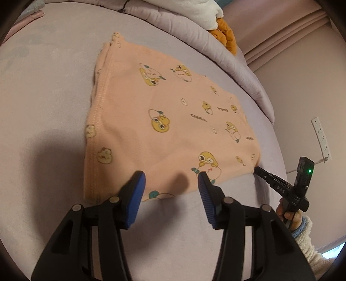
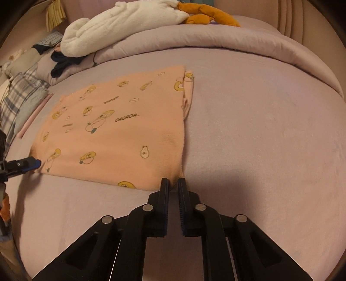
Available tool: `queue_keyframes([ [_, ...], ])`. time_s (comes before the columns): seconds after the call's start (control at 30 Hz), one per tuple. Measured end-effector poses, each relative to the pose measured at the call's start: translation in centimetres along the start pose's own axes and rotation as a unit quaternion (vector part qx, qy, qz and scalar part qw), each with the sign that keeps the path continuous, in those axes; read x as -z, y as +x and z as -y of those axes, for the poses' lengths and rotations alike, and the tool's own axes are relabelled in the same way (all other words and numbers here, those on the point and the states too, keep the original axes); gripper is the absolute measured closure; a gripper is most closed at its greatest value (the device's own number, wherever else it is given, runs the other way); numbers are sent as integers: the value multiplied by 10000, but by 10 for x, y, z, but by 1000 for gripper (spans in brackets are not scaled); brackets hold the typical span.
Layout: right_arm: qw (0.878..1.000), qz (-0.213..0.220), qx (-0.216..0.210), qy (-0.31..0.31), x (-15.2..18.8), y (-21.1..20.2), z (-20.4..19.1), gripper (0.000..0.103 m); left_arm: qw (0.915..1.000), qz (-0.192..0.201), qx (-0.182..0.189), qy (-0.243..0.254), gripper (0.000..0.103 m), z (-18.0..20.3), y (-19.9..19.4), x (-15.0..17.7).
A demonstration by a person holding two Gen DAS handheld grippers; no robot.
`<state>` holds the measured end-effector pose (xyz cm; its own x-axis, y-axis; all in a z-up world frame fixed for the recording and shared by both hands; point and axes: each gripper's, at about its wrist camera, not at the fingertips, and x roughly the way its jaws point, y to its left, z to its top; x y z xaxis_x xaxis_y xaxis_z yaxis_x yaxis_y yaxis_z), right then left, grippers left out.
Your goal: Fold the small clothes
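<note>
A peach garment (image 1: 164,101) printed with yellow ducks lies folded flat on the lilac bed sheet (image 1: 43,86). My left gripper (image 1: 170,175) is open, its blue pads (image 1: 135,188) hovering over the garment's near edge with nothing pinched. In the right wrist view the same garment (image 2: 121,134) spreads to the left, and my right gripper (image 2: 173,181) is shut on its near right corner. The right gripper (image 1: 259,170) also shows from the side, tip at that corner. The left gripper (image 2: 35,162) reaches the garment's near left corner.
A rolled lilac duvet (image 2: 216,41) runs along the far side, with a white plush (image 2: 121,23) and an orange one (image 2: 207,15) on it. Checked and dark clothes (image 2: 23,90) pile at the left. A hand in a fluffy sleeve (image 1: 302,229) holds the right gripper.
</note>
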<state>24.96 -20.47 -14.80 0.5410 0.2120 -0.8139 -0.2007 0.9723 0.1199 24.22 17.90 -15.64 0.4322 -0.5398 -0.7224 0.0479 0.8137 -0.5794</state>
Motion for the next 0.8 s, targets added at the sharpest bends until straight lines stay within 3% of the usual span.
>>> queue_keyframes([
  [0.13,9999,-61,42,-69,-7,-5,6,102,10000,-16,-59,65,56,-2,-1,-1],
  [0.4,9887,-291,409,-1416,-9,-26,2,103,9999,-89,-60,120,57,-4,3,-5],
  [0.47,9809,-583,849,-1653,-7,-15,10,103,10000,-89,-9,22,58,-6,2,-6],
  [0.5,9815,-599,866,-1599,-7,-15,15,103,10000,-92,-2,5,58,-5,1,-7],
  [0.63,9944,-164,180,-1033,-10,-43,23,103,10000,39,67,-26,57,0,-13,-8],
  [0.8,9944,58,-591,-873,-19,-35,-11,103,9996,250,134,71,55,18,-19,-20],
])
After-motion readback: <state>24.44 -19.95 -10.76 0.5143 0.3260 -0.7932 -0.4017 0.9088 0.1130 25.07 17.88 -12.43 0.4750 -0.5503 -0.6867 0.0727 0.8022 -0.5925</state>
